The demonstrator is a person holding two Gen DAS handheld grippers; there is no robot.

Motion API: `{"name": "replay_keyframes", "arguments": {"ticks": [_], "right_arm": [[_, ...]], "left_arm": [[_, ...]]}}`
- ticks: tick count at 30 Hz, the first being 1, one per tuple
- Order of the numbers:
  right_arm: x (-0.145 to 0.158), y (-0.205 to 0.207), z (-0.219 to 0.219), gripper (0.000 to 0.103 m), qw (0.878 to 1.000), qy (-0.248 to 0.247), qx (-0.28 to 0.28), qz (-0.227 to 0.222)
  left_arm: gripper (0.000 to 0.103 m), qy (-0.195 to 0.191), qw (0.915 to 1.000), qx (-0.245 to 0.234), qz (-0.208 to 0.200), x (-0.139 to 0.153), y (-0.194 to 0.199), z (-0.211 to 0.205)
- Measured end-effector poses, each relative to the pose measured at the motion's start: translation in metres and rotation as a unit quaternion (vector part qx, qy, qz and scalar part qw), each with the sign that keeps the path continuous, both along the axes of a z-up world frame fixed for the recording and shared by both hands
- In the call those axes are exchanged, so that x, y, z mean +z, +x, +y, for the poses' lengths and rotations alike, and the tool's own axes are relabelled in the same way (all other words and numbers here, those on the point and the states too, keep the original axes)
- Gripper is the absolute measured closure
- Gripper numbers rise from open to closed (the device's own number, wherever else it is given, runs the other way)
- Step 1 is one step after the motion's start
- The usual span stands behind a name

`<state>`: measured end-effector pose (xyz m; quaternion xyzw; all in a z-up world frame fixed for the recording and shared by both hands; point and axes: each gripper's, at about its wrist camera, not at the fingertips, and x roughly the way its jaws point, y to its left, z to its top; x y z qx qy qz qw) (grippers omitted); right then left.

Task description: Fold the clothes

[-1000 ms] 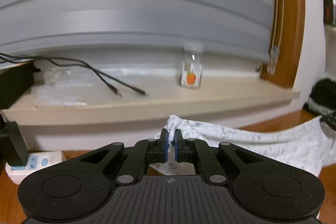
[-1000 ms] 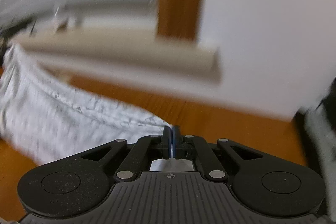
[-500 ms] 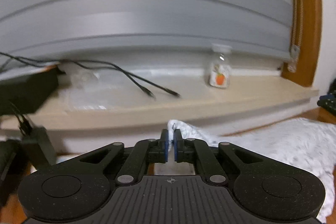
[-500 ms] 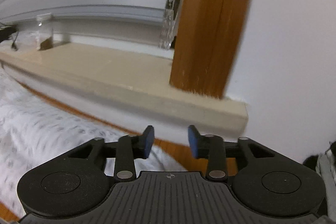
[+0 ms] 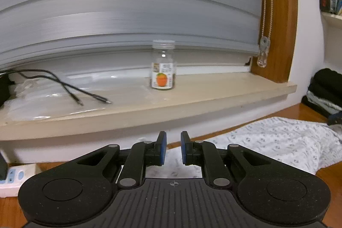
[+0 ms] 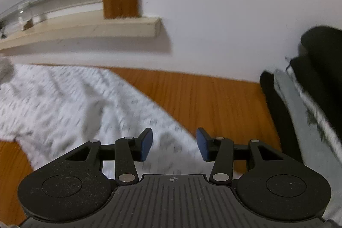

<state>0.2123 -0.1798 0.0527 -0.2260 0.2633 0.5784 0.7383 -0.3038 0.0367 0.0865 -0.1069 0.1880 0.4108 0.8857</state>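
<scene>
A white garment with a small grey print (image 5: 277, 140) lies flat on the wooden table (image 5: 329, 172). In the left wrist view it spreads to the right and runs under my left gripper (image 5: 172, 147), which is open with a narrow gap and holds nothing. In the right wrist view the same garment (image 6: 70, 104) covers the left half of the table (image 6: 213, 99). My right gripper (image 6: 174, 145) is wide open and empty just above the garment's right edge.
A windowsill (image 5: 192, 99) with closed blinds runs along the back, holding a clear jar with an orange label (image 5: 162, 65) and black cables (image 5: 70, 89). A white power strip (image 5: 12, 178) sits at the left. A stack of dark and grey folded clothes (image 6: 310, 89) lies at the right.
Both grippers were shut on the garment's corners a second ago. The right opened first, then the left; the garment now lies flat on the table.
</scene>
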Motion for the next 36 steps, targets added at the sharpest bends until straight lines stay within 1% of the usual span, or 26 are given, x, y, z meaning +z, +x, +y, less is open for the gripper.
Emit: {"name": "replay_keyframes", "arguments": {"ticks": [4, 8, 11, 13, 15, 17, 19, 20, 21, 22, 23, 24, 25, 27, 29, 30, 32, 33, 36], "right_arm": [[-0.006, -0.009, -0.021, 0.057, 1.0, -0.011, 0.016, 0.012], [0.001, -0.015, -0.04, 0.057, 0.999, -0.019, 0.042, 0.019], [0.003, -0.02, -0.053, 0.057, 0.997, -0.019, 0.065, 0.024], [0.002, -0.021, -0.059, 0.057, 0.997, -0.021, 0.067, 0.024], [0.001, -0.022, -0.064, 0.057, 0.997, -0.026, 0.067, 0.022], [-0.001, -0.023, -0.067, 0.057, 0.997, -0.032, 0.065, 0.019], [-0.003, -0.021, -0.069, 0.058, 0.997, -0.037, 0.06, 0.009], [-0.003, -0.021, -0.07, 0.058, 0.998, -0.04, 0.057, 0.005], [-0.004, -0.02, -0.071, 0.064, 0.998, -0.042, 0.054, 0.0], [-0.005, -0.019, -0.072, 0.076, 0.998, -0.045, 0.051, -0.005], [-0.005, -0.018, -0.073, 0.084, 0.998, -0.048, 0.049, -0.01], [-0.006, -0.018, -0.074, 0.1, 0.998, -0.05, 0.046, -0.014], [-0.006, -0.017, -0.075, 0.1, 0.998, -0.052, 0.043, -0.02], [0.003, -0.012, -0.072, 0.101, 0.997, -0.046, 0.029, -0.048], [0.02, -0.005, -0.061, 0.101, 0.994, -0.035, -0.004, -0.104], [0.028, -0.001, -0.055, 0.101, 0.991, -0.029, -0.02, -0.131], [0.048, 0.012, -0.037, 0.101, 0.985, -0.01, -0.044, -0.165], [0.057, 0.018, -0.024, 0.101, 0.982, 0.001, -0.057, -0.18], [0.076, 0.036, 0.018, 0.101, 0.971, 0.026, -0.098, -0.218]], "left_arm": [[0.089, 0.002, 0.9999, 0.014, 0.005, 0.002, 0.003, 0.006], [0.089, 0.012, 0.9986, 0.047, 0.022, 0.004, -0.013, 0.008], [0.089, 0.008, 0.9972, 0.068, 0.029, 0.005, -0.031, 0.013], [0.075, -0.003, 0.9964, 0.079, 0.033, 0.005, -0.043, 0.016], [0.072, -0.004, 0.9959, 0.083, 0.034, 0.006, -0.052, 0.016], [0.072, -0.003, 0.9957, 0.086, 0.035, 0.008, -0.057, 0.014], [0.066, -0.003, 0.9961, 0.083, 0.029, 0.011, -0.058, 0.009], [0.065, -0.001, 0.9964, 0.08, 0.028, 0.011, -0.056, 0.006], [0.064, 0.001, 0.9967, 0.076, 0.027, 0.012, -0.054, 0.003], [0.064, 0.002, 0.9972, 0.07, 0.027, 0.013, -0.051, 0.001], [0.064, 0.003, 0.9976, 0.064, 0.027, 0.013, -0.048, -0.002], [0.064, 0.004, 0.998, 0.057, 0.028, 0.012, -0.043, -0.004], [0.064, 0.005, 0.9983, 0.051, 0.029, 0.012, -0.039, -0.006], [0.064, 0.004, 0.9988, 0.04, 0.026, 0.011, -0.03, -0.008], [0.064, -0.002, 0.9993, 0.029, 0.024, 0.009, -0.02, -0.006], [0.064, -0.007, 0.9994, 0.023, 0.023, 0.007, -0.014, -0.004], [0.06, -0.011, 0.9995, 0.014, 0.025, 0.007, -0.002, -0.001], [0.057, -0.011, 0.9996, 0.01, 0.025, 0.007, 0.005, 0.001], [0.056, -0.013, 0.9997, -0.004, 0.022, 0.007, 0.024, 0.006]]}}
